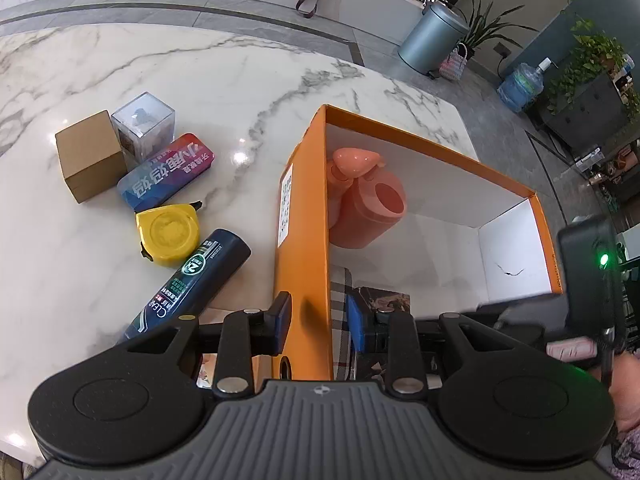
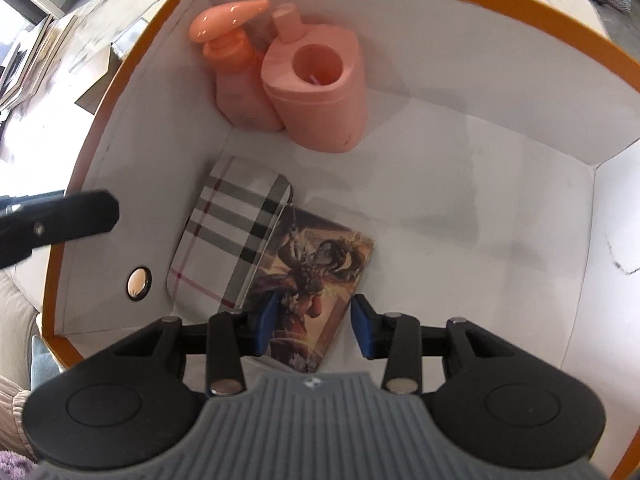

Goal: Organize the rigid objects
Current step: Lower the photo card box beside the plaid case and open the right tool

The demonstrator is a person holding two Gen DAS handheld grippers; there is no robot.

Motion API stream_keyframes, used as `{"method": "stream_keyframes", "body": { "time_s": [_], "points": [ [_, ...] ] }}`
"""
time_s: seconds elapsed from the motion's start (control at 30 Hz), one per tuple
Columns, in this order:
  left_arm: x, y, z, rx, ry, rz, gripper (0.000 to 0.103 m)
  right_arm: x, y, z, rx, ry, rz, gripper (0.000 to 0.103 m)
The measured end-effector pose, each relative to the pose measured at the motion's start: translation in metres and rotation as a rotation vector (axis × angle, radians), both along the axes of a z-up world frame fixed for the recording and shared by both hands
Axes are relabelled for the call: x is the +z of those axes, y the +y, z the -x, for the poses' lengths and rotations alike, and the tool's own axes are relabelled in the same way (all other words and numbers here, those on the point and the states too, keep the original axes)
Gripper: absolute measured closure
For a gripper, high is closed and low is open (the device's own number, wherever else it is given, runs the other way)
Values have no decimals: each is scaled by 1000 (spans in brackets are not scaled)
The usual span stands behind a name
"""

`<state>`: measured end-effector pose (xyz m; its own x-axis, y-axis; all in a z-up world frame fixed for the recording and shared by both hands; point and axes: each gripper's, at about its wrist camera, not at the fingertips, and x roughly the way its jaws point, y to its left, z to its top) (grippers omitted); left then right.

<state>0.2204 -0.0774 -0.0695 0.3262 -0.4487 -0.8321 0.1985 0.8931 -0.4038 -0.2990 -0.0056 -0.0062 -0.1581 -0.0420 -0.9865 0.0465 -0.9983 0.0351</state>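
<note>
An orange box with white inside (image 1: 302,216) (image 2: 440,92) stands on the marble table (image 1: 120,64). My left gripper (image 1: 318,322) straddles the box's left wall, jaws apart, not squeezing it. Inside the box are a pink pump bottle (image 2: 236,76), a pink holder (image 2: 320,92), a plaid case (image 2: 232,236) and a picture card box (image 2: 316,280). My right gripper (image 2: 314,326) is open just above the card box, its fingers either side of it. Outside the box lie a dark CLEAR bottle (image 1: 188,284), a yellow tape measure (image 1: 168,236), a colourful tin (image 1: 166,174), a clear cube (image 1: 144,124) and a brown carton (image 1: 90,156).
The box's right half (image 2: 480,220) holds nothing. The table's edge runs behind the box. A grey bin (image 1: 432,36), a water jug (image 1: 520,86) and plants (image 1: 592,56) stand on the floor beyond.
</note>
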Motion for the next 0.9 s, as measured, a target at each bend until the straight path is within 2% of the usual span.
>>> {"method": "stream_keyframes", "body": {
  "time_s": [0.1, 0.3, 0.47, 0.67, 0.8, 0.9],
  "points": [
    [0, 0, 0, 6, 0, 0, 69, 8, 2, 7, -24, 60, -33, 58],
    [0, 2, -1, 11, -7, -7, 69, 2, 8, 20, -124, 98, -3, 54],
    [-4, 3, -2, 15, 8, -8, 69, 4, 1, 23, -52, 107, -21, 54],
    [-4, 3, -1, 15, 7, -4, 68, 3, -2, 13, 37, 45, -34, 54],
    [-4, 2, -2, 18, 5, 0, 68, 10, -3, 9, 18, 81, -52, 61],
    [-4, 2, -3, 20, 7, 1, 69, 16, 0, 14, -62, 151, -24, 60]
  ]
}}
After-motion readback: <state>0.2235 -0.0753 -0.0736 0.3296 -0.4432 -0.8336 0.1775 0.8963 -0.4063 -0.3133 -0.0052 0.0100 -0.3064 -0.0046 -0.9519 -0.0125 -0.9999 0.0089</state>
